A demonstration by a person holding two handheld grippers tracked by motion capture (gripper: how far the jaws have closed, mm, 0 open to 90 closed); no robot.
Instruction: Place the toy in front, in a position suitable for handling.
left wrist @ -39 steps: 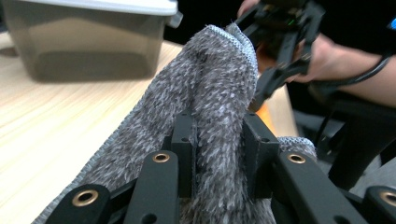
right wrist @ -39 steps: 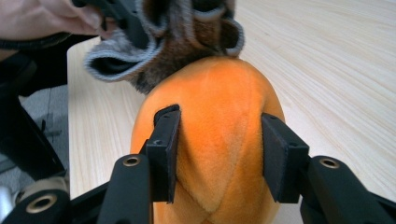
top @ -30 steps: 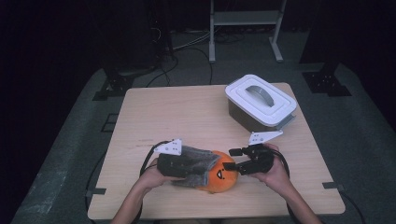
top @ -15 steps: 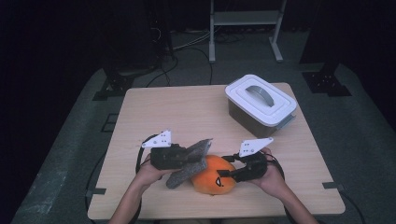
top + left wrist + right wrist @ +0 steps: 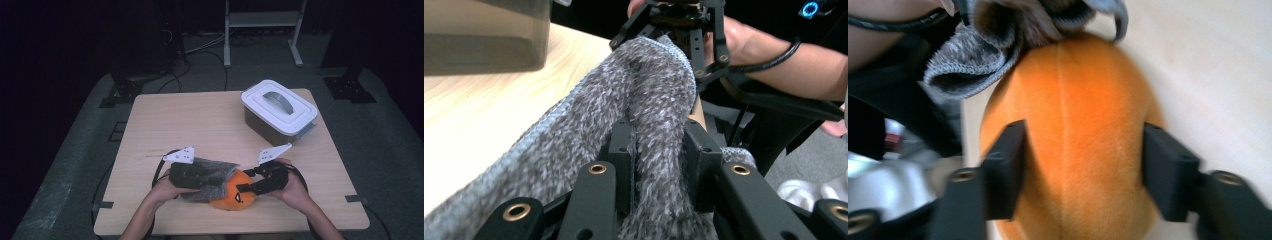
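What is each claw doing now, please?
Left claw: closed on the grey cloth.
Right claw: just been closing, gripping the orange plush toy.

Lidded white box (image 5: 279, 112) stood at the table's (image 5: 190, 120) far right corner; bare tabletop lay open across the left and centre.

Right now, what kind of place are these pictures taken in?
Probably a lab or studio set up for recording handling work, not a home. A bare wooden table stands on grey floor matting amid dark surroundings, cables trail across the floor behind it, and a white metal stand sits at the back.
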